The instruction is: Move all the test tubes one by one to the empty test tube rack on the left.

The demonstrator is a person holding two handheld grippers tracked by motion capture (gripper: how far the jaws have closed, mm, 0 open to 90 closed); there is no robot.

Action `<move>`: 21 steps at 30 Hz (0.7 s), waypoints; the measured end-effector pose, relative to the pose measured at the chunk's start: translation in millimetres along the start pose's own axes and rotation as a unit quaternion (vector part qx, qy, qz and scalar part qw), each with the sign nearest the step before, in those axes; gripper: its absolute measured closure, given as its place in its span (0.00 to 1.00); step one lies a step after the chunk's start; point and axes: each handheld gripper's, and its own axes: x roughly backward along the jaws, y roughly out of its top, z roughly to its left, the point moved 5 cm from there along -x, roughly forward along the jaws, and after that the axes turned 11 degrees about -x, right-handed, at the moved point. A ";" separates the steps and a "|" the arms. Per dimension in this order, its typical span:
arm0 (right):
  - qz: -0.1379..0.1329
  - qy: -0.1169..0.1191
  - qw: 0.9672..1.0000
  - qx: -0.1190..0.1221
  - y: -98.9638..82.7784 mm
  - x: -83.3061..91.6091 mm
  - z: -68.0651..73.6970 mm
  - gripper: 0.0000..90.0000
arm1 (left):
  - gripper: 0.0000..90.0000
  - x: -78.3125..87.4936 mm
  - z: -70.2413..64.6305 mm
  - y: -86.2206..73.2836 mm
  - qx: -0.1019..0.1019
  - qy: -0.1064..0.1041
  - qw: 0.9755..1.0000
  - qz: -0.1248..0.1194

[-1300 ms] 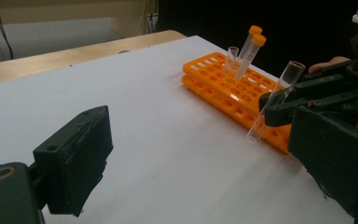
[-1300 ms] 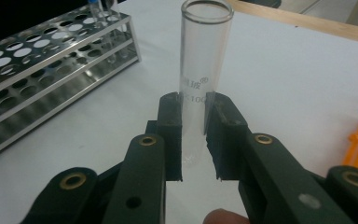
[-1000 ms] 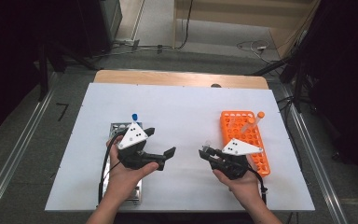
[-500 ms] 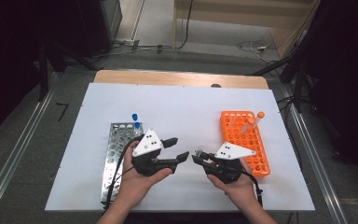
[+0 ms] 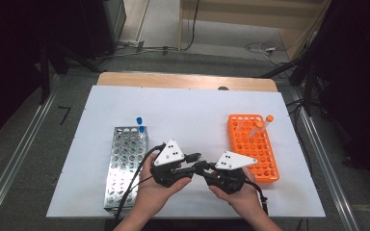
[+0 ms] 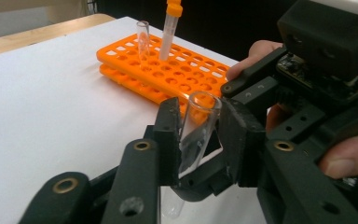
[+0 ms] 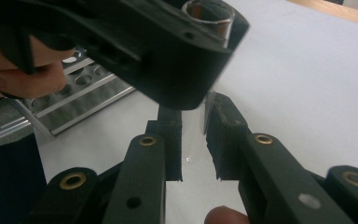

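Note:
A clear, uncapped glass tube (image 6: 193, 140) stands upright between both grippers at the front middle of the white table (image 5: 192, 110). My left gripper (image 6: 199, 116) has just been closing its jaws, and its pads now press the tube near its open rim (image 7: 208, 14). My right gripper (image 7: 193, 121) is shut on the same tube lower down, under the left gripper's jaws. In the high view the left gripper (image 5: 196, 160) and the right gripper (image 5: 204, 168) meet tip to tip, each held by a hand.
An orange rack (image 5: 253, 147) lies to the right, holding an orange-capped tube (image 5: 262, 125) and a clear tube (image 6: 142, 39). A metal rack (image 5: 125, 163) lies to the left with two blue-capped tubes (image 5: 139, 124) at its far end.
My left gripper has moved right from over the metal rack to meet the right gripper, and its jaws have closed on the tube. The right gripper has stayed put.

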 end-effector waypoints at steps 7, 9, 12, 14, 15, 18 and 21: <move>0.004 0.004 1.000 0.003 -0.9 -0.7 1.5 0.82 | 0.82 -0.4 0.1 -2.0 -0.012 0.010 1.000 0.007; 0.005 0.004 1.000 0.003 -1.1 -0.9 1.2 0.82 | 0.84 0.0 0.4 -2.2 -0.016 0.017 1.000 0.008; 0.003 0.006 1.000 0.002 -0.8 -0.8 1.0 0.82 | 0.85 0.9 1.1 -2.0 -0.015 0.019 1.000 0.005; 0.001 0.006 1.000 0.001 -0.7 -0.7 1.1 0.82 | 0.85 1.4 1.3 -1.8 -0.017 0.019 1.000 0.004; -0.001 0.007 1.000 0.000 -0.7 -0.7 1.2 0.81 | 0.85 1.7 1.4 -1.6 -0.017 0.020 1.000 0.004; -0.010 0.004 1.000 -0.005 -1.4 0.2 1.1 0.76 | 0.85 3.6 2.3 -0.8 -0.016 0.019 1.000 0.001; -0.011 0.002 1.000 -0.006 -1.1 1.6 -1.1 0.60 | 0.85 7.5 5.7 -0.2 -0.014 0.023 1.000 -0.002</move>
